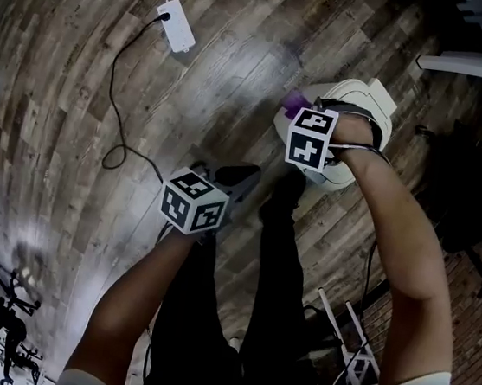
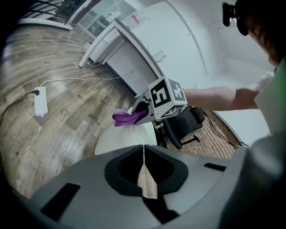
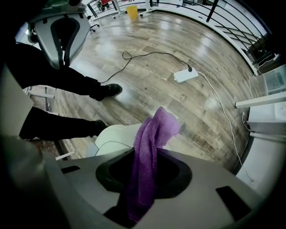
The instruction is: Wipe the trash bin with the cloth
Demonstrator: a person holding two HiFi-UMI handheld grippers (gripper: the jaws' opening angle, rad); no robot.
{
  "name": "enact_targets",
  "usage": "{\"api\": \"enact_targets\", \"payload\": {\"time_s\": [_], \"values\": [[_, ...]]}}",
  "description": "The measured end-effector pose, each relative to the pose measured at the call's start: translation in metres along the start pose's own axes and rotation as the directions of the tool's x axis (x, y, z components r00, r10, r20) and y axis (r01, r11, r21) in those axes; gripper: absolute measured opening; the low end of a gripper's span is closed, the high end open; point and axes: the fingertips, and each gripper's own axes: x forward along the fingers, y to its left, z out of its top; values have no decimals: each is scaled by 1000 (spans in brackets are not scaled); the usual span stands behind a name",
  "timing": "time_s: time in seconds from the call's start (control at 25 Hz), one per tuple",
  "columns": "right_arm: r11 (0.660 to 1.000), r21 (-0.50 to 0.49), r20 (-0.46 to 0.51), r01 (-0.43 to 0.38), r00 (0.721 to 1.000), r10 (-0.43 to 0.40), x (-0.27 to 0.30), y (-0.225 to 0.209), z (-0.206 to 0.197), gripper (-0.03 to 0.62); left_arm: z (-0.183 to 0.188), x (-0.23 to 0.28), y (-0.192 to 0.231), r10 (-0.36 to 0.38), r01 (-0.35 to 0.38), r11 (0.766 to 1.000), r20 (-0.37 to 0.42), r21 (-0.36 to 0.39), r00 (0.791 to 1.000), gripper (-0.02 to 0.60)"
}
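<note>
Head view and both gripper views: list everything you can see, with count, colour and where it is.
trash bin: one, white, on the floor below the right gripper
cloth: one, purple, over the bin
power strip: one, white, on the floor ahead and to the left, black cord plugged in
office chair: one, black, behind the bin
counter: one, white, beyond the bin
floor: grey-brown wood planks
legs: two, black trousers, beside the bin
left gripper: grey, jaws together, empty
right gripper: grey, clamped on the cloth

Most of the trash bin (image 1: 368,96) behind a marker cube (image 1: 310,137), cloth (image 1: 293,101) only a purple sliver
</note>
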Motion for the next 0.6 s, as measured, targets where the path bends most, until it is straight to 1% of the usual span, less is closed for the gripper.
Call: {"api": "enact_targets", "payload": {"time_s": [0.28,0.6], "values": [[999,11,28,31,999,-31,-1,31,22,109,-5,-9,1,-6,6,1000,-15,9,1000,9],[999,39,66,14,998,-17,1,65,48,109,-9,-18,7,1,-1,1000,-46,16,999,9]]}}
